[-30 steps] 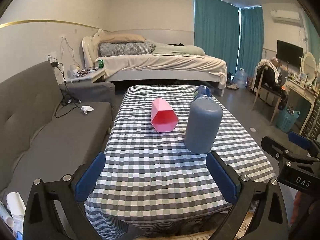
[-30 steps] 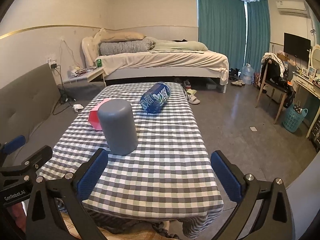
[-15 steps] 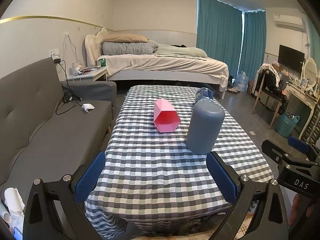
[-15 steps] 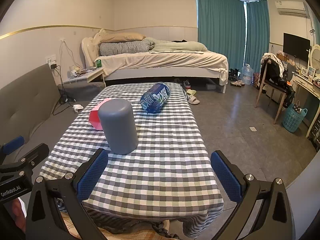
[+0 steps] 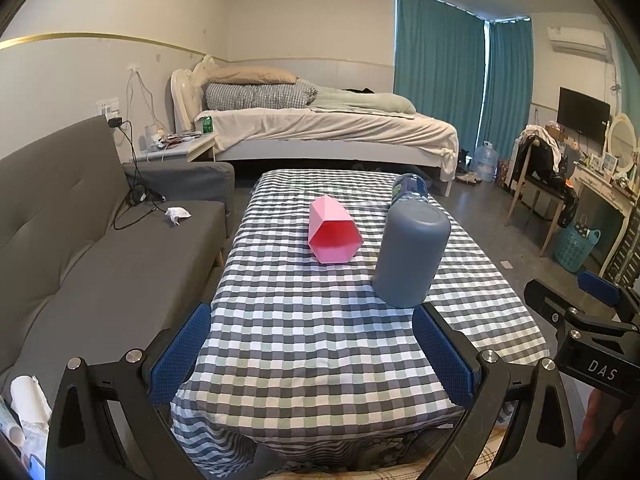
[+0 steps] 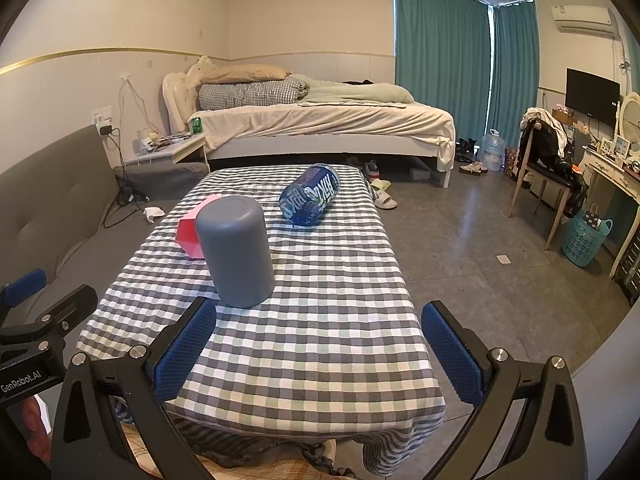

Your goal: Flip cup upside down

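The grey cup [image 5: 412, 252] stands mouth-down on the checked surface [image 5: 320, 344], near its front edge. A pink cup [image 5: 334, 232] lies on its side just behind, a blue bottle [image 6: 310, 196] farther back. Both hand-held grippers, left [image 5: 312, 354] and right [image 6: 320, 348], are released, short of the cup.

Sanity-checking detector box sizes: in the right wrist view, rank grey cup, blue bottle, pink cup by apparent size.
1. grey cup, largest, though nearest the camera.
2. blue bottle, lying on its side, farther back.
3. pink cup, smallest as seen, but mostly hidden behind the grey cup, so true size unsure.
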The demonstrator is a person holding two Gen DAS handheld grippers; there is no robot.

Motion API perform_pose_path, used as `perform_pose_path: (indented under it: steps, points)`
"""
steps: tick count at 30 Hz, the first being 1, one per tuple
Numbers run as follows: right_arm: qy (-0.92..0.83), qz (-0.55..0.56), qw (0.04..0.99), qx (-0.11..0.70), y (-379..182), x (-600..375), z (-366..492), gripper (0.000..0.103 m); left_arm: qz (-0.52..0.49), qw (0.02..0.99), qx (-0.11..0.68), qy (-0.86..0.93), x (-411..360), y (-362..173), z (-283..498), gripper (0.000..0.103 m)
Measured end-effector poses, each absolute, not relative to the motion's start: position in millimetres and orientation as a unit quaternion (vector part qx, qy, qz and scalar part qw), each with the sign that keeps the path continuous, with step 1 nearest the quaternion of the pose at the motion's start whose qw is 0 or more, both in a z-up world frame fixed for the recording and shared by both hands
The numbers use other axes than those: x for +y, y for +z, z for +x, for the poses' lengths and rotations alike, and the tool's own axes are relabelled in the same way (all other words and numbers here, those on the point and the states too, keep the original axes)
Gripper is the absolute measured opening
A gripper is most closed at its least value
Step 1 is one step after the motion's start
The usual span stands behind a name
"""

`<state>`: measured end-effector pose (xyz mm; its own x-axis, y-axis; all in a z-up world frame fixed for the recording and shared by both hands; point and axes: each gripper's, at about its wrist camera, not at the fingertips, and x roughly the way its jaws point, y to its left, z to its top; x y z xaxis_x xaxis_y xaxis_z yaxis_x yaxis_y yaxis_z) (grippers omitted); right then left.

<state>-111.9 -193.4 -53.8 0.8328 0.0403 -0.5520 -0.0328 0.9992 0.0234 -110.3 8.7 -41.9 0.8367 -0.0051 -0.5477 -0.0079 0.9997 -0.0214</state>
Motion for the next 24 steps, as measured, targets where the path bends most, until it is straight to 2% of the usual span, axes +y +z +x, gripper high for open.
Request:
perform_pose_path:
  steps: [24]
  points:
    - [0.017, 0.008, 0.957, 0.291, -54.6, -194.9, -111.0, 0.103, -0.01, 0.958, 0.286, 0.004, 7.2, -43.6, -109.0, 0.103]
